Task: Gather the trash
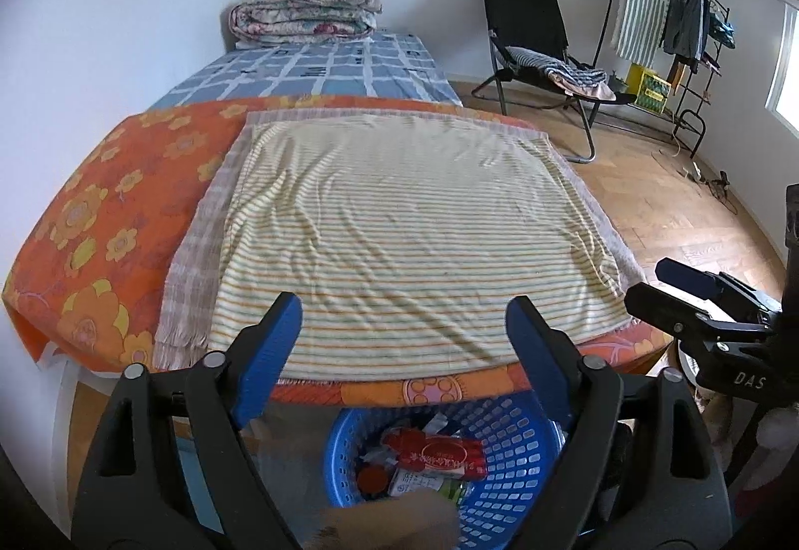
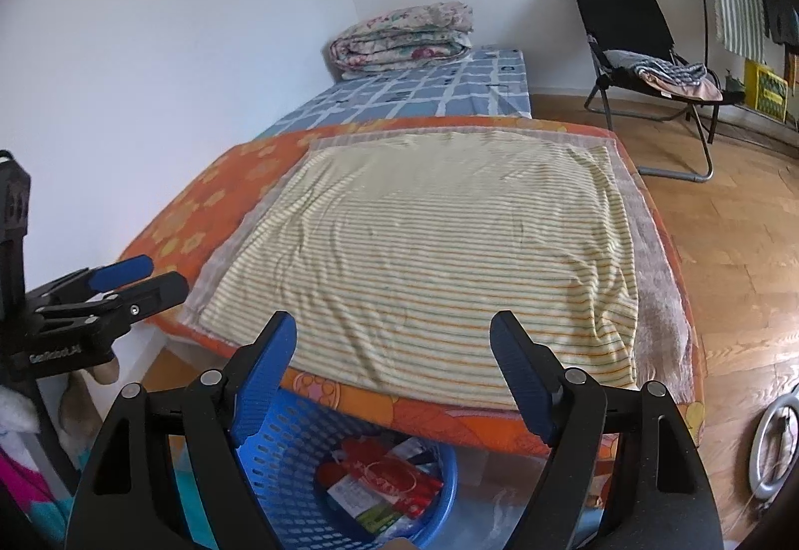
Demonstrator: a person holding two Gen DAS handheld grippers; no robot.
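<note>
Blue basket (image 1: 504, 460), red wrapper (image 1: 439, 452) print unreadable, "DAS" on right gripper (image 1: 699, 295)

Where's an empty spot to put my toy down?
The striped towel is bare all over, between the orange flowered sheet and the floor side. The blue checked bed is free up to the folded quilt. The blue basket is crowded with wrappers.
</note>
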